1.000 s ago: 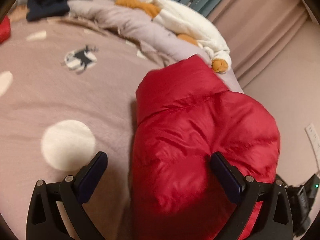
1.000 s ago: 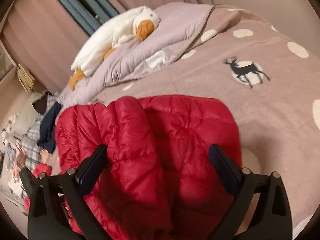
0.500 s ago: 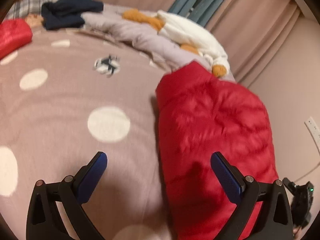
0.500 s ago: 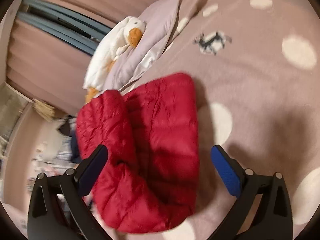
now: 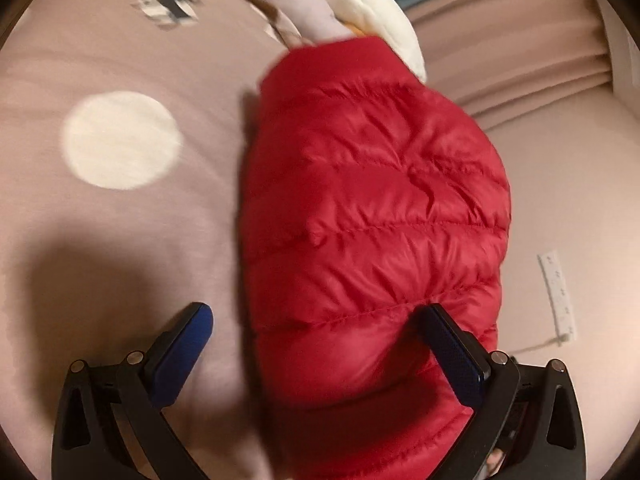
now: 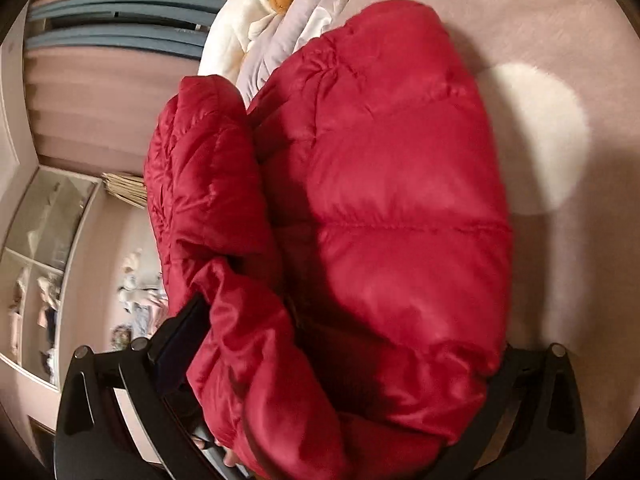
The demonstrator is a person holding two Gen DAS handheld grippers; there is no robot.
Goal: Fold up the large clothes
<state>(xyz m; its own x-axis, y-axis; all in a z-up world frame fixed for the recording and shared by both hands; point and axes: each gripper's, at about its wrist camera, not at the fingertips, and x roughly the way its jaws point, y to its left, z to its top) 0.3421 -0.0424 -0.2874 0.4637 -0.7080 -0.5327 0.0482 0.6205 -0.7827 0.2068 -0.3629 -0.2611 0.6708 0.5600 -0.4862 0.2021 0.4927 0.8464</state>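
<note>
Left gripper (image 5: 316,330) spread wide over the red puffer jacket (image 5: 372,200), gripping nothing; right gripper (image 6: 340,360) buried in jacket, grip unclear

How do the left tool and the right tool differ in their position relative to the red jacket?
The left tool has both blue pads in view, one over the blanket; the red jacket bulges between them. The right tool is mostly buried under the jacket, pads largely hidden. Both are spread wide.
</note>
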